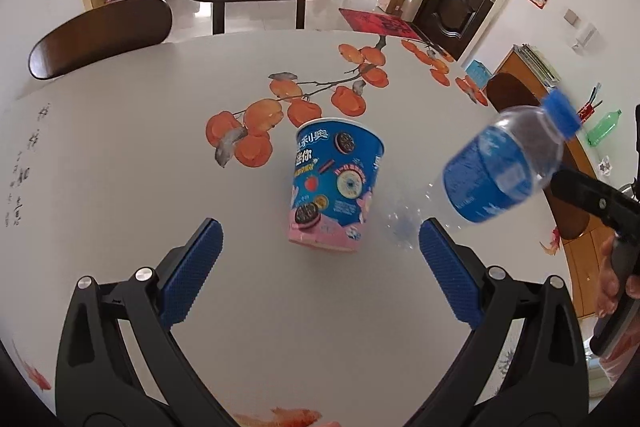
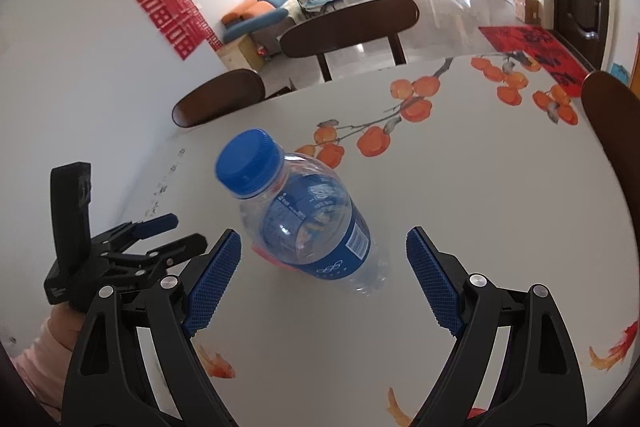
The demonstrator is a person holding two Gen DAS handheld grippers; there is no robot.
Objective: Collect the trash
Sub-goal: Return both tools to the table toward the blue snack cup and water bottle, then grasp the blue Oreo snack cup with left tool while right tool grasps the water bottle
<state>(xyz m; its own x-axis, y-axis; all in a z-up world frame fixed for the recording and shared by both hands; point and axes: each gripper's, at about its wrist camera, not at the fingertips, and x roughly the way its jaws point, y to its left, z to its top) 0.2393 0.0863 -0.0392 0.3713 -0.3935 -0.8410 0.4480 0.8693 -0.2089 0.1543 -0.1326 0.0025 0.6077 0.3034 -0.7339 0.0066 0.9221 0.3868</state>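
Both grippers are hanging spread wide over the desk (image 1: 120,155), each lined up on its own piece of trash. The left gripper (image 1: 320,239) is framing the blue snack cup (image 1: 334,185), standing upright just at twelve o'clock of its empty jaws. The right gripper (image 2: 323,259) is bracketing the capped water bottle (image 2: 308,223) without touching, seemingly readying a squeeze.
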